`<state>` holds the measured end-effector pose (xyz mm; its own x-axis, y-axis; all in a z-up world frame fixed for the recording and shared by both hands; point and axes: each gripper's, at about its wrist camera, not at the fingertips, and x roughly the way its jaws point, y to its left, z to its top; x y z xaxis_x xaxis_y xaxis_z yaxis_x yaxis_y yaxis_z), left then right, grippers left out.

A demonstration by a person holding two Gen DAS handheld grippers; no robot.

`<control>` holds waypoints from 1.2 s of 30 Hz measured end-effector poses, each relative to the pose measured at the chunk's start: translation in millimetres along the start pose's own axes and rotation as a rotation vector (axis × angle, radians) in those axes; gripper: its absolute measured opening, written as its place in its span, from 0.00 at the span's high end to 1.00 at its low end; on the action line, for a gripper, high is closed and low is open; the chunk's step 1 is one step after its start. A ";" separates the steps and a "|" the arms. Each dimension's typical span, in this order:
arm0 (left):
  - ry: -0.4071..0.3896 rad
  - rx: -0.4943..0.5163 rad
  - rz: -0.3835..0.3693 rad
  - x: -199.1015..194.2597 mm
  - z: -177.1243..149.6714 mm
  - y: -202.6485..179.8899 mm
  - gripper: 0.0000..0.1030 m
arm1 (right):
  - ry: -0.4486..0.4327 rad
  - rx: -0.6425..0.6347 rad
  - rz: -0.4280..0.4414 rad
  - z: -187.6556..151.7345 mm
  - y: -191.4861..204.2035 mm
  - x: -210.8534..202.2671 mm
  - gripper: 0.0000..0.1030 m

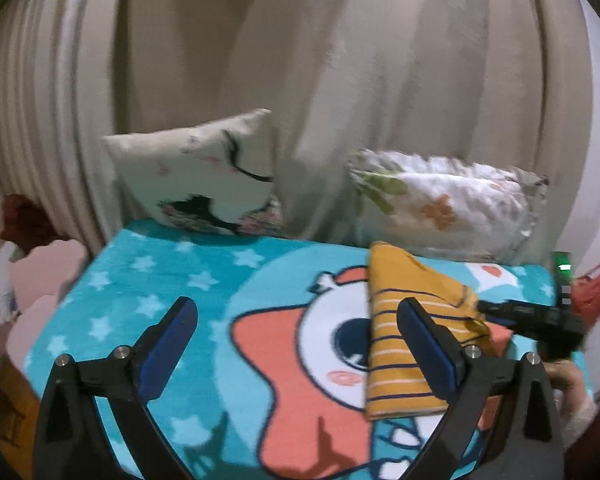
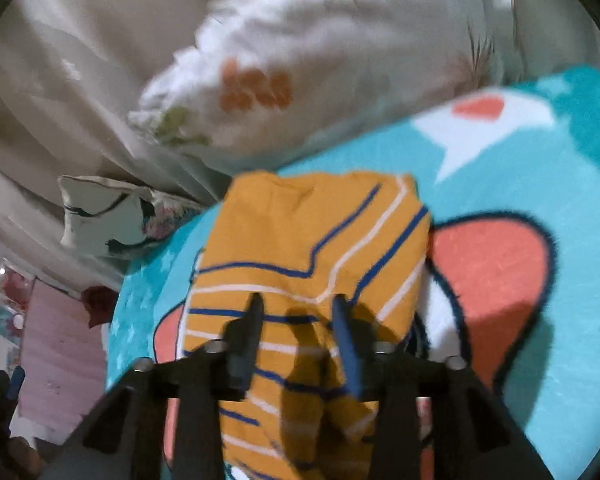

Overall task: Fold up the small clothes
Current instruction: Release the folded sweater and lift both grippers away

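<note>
Shirt (image 2: 300, 248) folded on blanket (image 1: 160, 280) | right gripper (image 2: 298, 308) jaws apparently empty

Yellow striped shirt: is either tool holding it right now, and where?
No. The left tool is wide open over the blanket, empty. The right tool hovers half open above the folded shirt, gripping nothing.

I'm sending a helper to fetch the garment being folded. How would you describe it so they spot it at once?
Find the turquoise cartoon-print blanket with white stars covering the bed. Near its far end, in front of the white floral pillow, lies the mustard-yellow folded shirt. Thin navy and white stripes cross it, and it is the only yellow thing there.
</note>
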<state>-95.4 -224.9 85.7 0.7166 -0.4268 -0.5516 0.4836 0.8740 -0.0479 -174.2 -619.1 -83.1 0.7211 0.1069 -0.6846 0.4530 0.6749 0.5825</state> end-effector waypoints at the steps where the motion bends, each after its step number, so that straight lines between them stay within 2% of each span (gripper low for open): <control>1: -0.004 -0.007 0.017 -1.4 -1.1 4.9 0.02 | -0.008 -0.020 -0.003 -3.5 6.9 -8.2 0.59; 4: -0.021 -0.048 0.022 -4.3 -1.1 21.2 0.02 | -0.024 -0.100 -0.023 -24.1 41.5 -26.0 0.53; 7: -0.054 -0.084 -0.029 -10.3 2.8 37.6 0.02 | -0.005 -0.151 -0.073 -55.4 65.2 -34.6 0.51; 10: -0.107 -0.068 -0.074 -22.7 6.3 51.3 0.00 | 0.013 -0.172 -0.148 -85.4 80.5 -44.7 0.50; 12: -0.114 -0.033 -0.091 -27.0 4.2 58.0 0.00 | 0.015 -0.161 -0.182 -101.7 89.2 -51.8 0.45; 14: -0.061 0.024 -0.102 -22.3 -3.1 62.2 0.00 | 0.007 -0.137 -0.216 -120.4 98.8 -58.3 0.40; 18: 0.090 0.142 -0.100 -9.5 -33.4 64.9 0.00 | 0.003 -0.097 -0.265 -151.4 115.8 -61.6 0.39; 23: 0.177 0.200 -0.159 -15.0 -67.1 77.3 0.00 | -0.003 -0.124 -0.324 -191.2 154.6 -59.6 0.38; 28: 0.229 0.237 -0.208 -23.5 -82.1 87.4 0.00 | -0.026 -0.127 -0.347 -217.7 179.8 -61.8 0.35; 36: 0.251 0.285 -0.264 -34.4 -96.8 91.3 0.00 | -0.048 -0.074 -0.405 -243.5 186.9 -74.9 0.33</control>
<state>-124.5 -107.9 19.7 0.4236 -0.5259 -0.7376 0.7770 0.6295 -0.0025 -271.3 -323.2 -29.7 0.5171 -0.2110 -0.8295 0.6673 0.7063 0.2362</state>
